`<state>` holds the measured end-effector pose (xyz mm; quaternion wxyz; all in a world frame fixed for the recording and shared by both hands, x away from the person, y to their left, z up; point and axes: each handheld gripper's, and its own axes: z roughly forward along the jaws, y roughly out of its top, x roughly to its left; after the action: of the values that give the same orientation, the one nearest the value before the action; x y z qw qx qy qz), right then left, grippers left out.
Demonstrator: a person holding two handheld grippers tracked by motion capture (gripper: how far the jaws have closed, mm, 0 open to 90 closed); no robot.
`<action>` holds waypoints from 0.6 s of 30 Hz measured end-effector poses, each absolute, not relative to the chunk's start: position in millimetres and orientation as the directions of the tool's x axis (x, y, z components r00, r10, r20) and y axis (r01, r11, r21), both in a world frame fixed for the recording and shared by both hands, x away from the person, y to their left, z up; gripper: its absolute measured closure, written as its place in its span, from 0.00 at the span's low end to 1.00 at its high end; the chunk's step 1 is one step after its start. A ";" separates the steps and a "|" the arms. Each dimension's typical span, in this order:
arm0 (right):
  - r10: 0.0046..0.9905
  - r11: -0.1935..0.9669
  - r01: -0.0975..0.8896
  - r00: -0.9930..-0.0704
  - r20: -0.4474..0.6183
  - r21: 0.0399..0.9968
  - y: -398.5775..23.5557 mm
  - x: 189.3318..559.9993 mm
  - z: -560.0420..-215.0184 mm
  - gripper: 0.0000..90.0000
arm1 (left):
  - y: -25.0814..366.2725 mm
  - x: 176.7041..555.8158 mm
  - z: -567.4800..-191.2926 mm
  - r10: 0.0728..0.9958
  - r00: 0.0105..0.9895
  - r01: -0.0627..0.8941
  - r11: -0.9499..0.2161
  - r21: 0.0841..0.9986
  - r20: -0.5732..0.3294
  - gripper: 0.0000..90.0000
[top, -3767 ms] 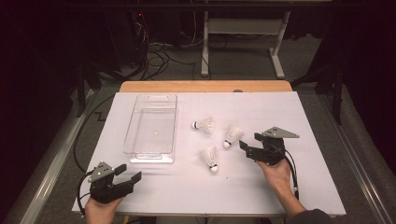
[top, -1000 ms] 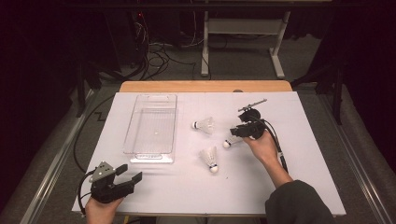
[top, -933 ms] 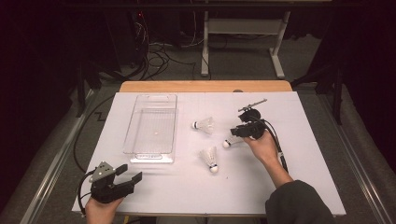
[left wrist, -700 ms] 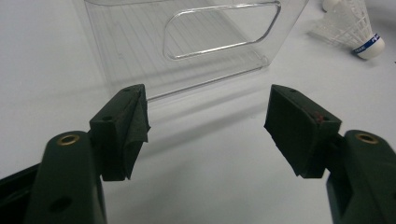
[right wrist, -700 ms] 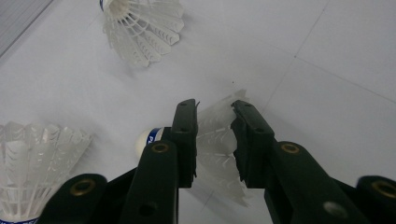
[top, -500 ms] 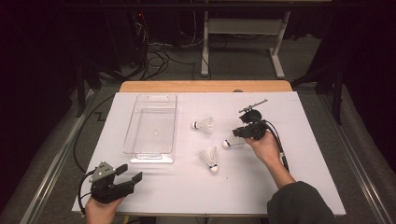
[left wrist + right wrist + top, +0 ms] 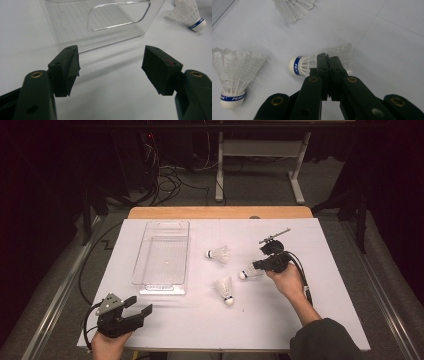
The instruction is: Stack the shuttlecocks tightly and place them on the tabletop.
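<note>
White paper covers the surface [image 7: 200, 315], and three shuttlecocks lie on it to the right of a clear plastic bin [image 7: 162, 257]. The right tool [image 7: 261, 266] has its jaws pressed together on the feather skirt of the right-hand shuttlecock [image 7: 312, 63], whose cork tip with a blue band points away to the left in the right gripper view. A second shuttlecock [image 7: 233, 75] stands on its cork just beside it, and a third shuttlecock [image 7: 219, 254] lies on its side farther back, near the bin. The left tool [image 7: 111, 67] rests at the near left corner of the surface, jaws spread wide with nothing between them, facing the handle end of the bin.
</note>
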<state>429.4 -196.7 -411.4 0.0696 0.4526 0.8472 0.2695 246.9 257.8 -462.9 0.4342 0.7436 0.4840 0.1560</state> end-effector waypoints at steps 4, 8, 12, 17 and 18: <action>0.794 0.437 0.721 -0.590 0.147 0.537 -197.5 426.9 -409.8 1.00 | 257.7 247.0 -463.0 0.857 0.481 0.584 -0.153 0.797 -0.188 0.35; 0.781 0.438 0.715 -0.603 0.164 0.544 -196.6 424.4 -407.1 1.00 | 258.0 246.8 -462.9 0.858 0.478 0.585 -0.152 0.797 -0.187 0.34; 0.773 0.440 0.709 -0.612 0.170 0.551 -195.6 422.3 -404.2 1.00 | 257.9 246.7 -462.8 0.858 0.479 0.583 -0.153 0.798 -0.186 0.34; 0.766 0.427 0.701 -0.616 0.183 0.571 -197.5 420.7 -399.5 1.00 | 257.9 246.9 -463.0 0.858 0.480 0.584 -0.154 0.797 -0.186 0.34; 0.767 0.422 0.700 -0.614 0.184 0.576 -198.3 420.6 -398.6 1.00 | 257.9 246.9 -463.0 0.857 0.480 0.584 -0.154 0.797 -0.186 0.34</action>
<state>420.6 -198.3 -398.6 0.0537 0.4358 0.8416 0.3144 246.9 257.9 -463.0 0.4333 0.7431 0.4849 0.1578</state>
